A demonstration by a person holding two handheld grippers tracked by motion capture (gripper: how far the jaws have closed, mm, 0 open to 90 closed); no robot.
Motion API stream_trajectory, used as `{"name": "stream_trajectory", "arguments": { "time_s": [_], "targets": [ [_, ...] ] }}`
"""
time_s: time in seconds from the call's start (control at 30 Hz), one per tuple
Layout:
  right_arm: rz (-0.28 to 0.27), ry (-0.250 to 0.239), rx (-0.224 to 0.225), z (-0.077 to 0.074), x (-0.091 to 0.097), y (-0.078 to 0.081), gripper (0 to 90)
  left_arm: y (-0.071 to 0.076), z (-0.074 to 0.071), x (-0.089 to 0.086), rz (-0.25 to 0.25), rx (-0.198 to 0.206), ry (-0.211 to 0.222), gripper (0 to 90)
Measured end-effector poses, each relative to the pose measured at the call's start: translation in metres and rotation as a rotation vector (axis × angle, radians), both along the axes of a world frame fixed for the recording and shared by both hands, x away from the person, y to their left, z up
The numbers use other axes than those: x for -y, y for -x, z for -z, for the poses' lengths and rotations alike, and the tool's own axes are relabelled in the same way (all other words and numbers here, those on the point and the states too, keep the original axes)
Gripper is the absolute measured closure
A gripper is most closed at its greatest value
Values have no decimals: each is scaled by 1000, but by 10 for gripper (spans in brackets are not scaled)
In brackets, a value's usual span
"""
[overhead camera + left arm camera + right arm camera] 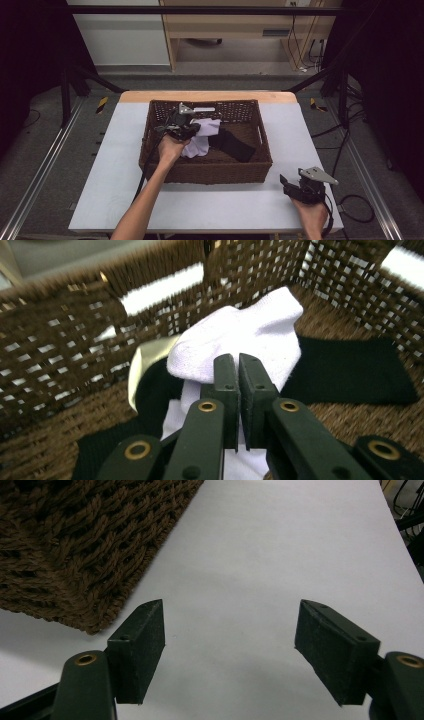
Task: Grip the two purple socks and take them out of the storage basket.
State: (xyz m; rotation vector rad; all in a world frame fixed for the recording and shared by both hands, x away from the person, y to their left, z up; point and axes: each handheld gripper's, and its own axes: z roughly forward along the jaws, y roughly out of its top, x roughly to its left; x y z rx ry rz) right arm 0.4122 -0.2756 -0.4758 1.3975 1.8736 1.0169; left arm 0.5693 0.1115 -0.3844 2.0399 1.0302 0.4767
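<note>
Pinching the white sock (240,335) inside the basket (215,172), the left gripper (239,365) is holding a fold, fingers nearly together; the sock is trailing ahead. Right gripper (230,630), farther off over the surface (280,540), is gaping wide, empty.

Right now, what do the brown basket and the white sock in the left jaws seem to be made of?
Brown rectangular basket: looks like woven wicker or twisted paper cord, matte; the braided strands and open lattice walls suggest it. White sock: soft knitted fabric, probably cotton, matte; a fine ribbed weave shows, and it folds limply where the left gripper pinches it.
</note>
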Motion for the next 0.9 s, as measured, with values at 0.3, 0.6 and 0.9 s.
{"name": "stream_trajectory", "arguments": {
  "time_s": [0.3,0.6,0.9],
  "targets": [
    [7,-7,4,-1,2,1,284,15,-23,-12,2,131,89,865],
    [13,-7,5,-1,4,1,286,44,-50,-29,20,205,179,866],
    [18,-8,6,-1,5,1,286,74,-65,-41,58,253,232,866]
  ]
}}
